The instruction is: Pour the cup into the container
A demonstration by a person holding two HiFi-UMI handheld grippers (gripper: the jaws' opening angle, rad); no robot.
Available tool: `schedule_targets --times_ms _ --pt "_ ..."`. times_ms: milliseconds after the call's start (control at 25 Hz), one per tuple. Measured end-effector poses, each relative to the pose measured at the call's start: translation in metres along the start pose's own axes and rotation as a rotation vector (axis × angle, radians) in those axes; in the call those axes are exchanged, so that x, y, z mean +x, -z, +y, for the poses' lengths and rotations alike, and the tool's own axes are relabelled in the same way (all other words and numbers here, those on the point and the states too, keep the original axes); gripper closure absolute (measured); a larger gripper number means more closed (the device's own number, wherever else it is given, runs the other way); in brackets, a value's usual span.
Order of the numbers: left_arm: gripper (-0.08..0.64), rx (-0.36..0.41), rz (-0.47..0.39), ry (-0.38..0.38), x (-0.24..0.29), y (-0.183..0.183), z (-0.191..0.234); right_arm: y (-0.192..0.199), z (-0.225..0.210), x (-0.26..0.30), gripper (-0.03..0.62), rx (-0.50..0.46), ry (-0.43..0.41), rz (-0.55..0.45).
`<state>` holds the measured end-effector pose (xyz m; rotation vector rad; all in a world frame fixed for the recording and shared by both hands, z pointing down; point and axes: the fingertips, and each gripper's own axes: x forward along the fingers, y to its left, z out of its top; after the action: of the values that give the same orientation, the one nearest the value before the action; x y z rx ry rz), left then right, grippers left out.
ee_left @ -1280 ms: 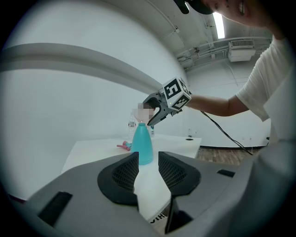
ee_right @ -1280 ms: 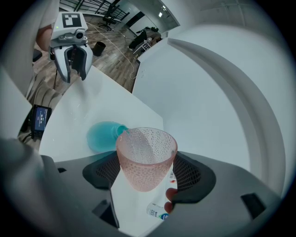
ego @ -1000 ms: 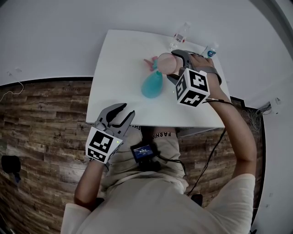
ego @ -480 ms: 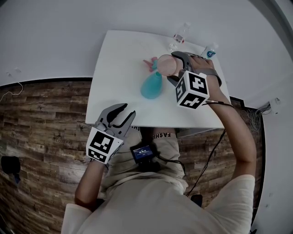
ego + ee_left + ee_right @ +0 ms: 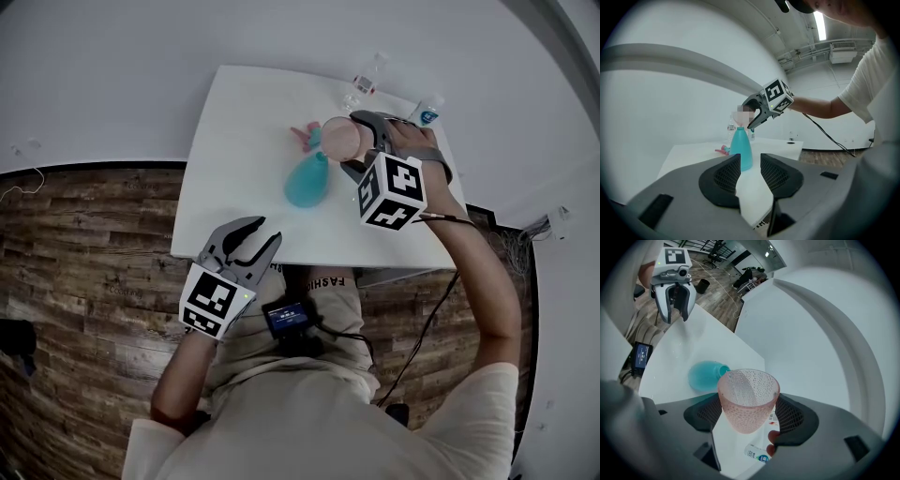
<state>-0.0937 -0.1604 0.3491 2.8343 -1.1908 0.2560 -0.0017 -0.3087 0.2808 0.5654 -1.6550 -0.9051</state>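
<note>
Only right gripper view shows R tongs' (image 5: 749,417) pads (image 5: 793,416) clamping pink cup (image 5: 749,392).

The cup (image 5: 748,399) is dimpled translucent plastic, the container (image 5: 307,180) smooth matt, the floor (image 5: 84,244) rough wood.

The head view looks steeply down on the whole bench (image 5: 234,131) from above the person (image 5: 309,412). The left tool (image 5: 261,234) view sits low at the near edge, facing the far wall (image 5: 670,108); the right tool (image 5: 349,142) view looks back and down, close behind the cup (image 5: 748,399). All three share the teal container (image 5: 307,180).
</note>
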Motion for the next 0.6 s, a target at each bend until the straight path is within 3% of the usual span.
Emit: schedule_targets --times_ms 600 --pt "0.419 -0.009 -0.001 -0.014 -0.0023 -0.0003 0.0048 -0.0005 0.0004 0.0043 0.230 -0.021 0.010 0.005"
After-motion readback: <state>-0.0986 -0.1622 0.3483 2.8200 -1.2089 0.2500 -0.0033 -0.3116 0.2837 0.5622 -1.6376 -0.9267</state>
